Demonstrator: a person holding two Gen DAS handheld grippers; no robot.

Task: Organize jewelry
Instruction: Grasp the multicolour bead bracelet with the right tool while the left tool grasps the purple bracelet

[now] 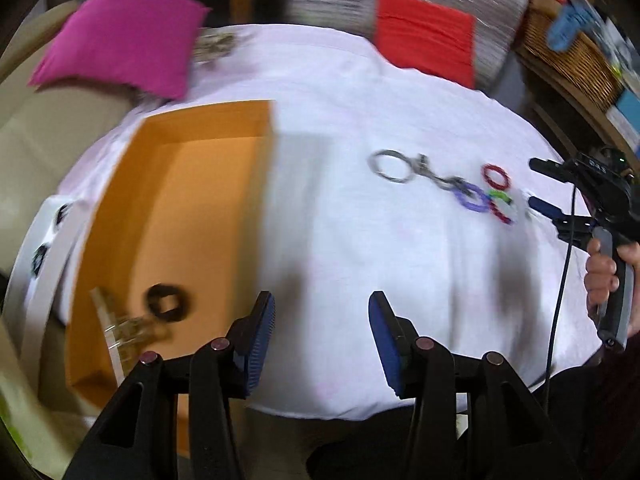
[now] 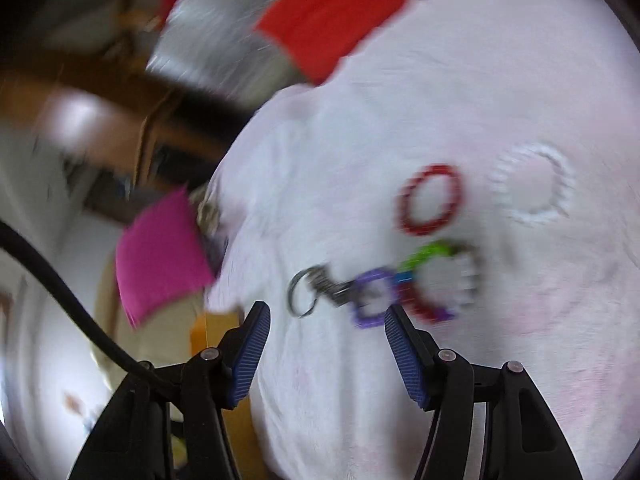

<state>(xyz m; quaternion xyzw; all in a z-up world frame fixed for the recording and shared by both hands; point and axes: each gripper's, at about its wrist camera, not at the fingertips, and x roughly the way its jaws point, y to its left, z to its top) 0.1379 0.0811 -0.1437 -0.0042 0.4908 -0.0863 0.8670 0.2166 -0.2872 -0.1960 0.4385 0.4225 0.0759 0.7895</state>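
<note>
Left claw (image 1: 322,310): blue pads apart, nothing between them, hovering over the white cloth-covered surface (image 1: 340,120) near its front edge.

Right claw (image 2: 327,322): pads apart, empty, poised above the cloth just short of the keyring cluster. In the left wrist view it (image 1: 530,184) enters from the right edge of the surface, gripped by a hand (image 1: 600,276), and its tips sit just beside the coloured rings.

Orange box (image 1: 168,216): open, on the left part of the surface. Inside, near its front end, a black scrunchie (image 1: 168,302) and beside it a clear hair clip (image 1: 124,330); both blurred.

Keyring (image 2: 304,292): metal split ring with clasp, lying on the cloth toward the right side, linked to a purple ring (image 2: 372,296); green and dark red ring pieces (image 2: 428,252) touch it.

Separate red beaded bracelet (image 2: 430,200) and white beaded bracelet (image 2: 532,184) lie farther back, apart from each other.

Pink cushion (image 1: 120,40) at the far left corner; red cloth (image 1: 424,36) at the far edge.
</note>
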